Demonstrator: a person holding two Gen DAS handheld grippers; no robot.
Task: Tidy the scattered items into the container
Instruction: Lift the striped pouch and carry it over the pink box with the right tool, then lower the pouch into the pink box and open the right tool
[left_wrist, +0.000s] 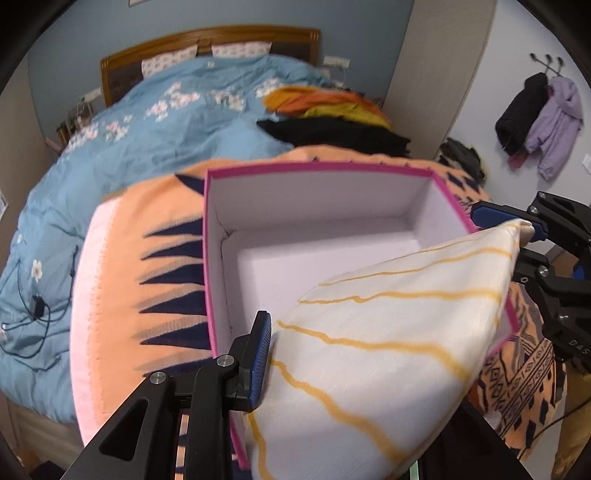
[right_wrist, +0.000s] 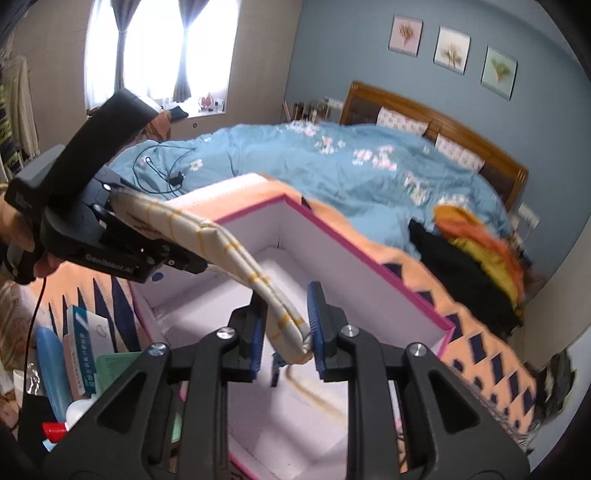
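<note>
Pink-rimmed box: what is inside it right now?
The box shows only bare white floor and walls. The striped cloth, held over it by both grippers, left and right, hides the near corner.

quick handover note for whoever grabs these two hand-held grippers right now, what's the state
Left hand-held gripper: shut on one end of the folded cream cloth.
Right hand-held gripper: shut on the cloth's other end.
Cloth hangs between them over the open pink-rimmed box, which sits on the orange blanket on the bed and looks empty.
Done: cloth lifted over the box.
Left: lower it in, release, then the bottles and packets beside the box.
</note>
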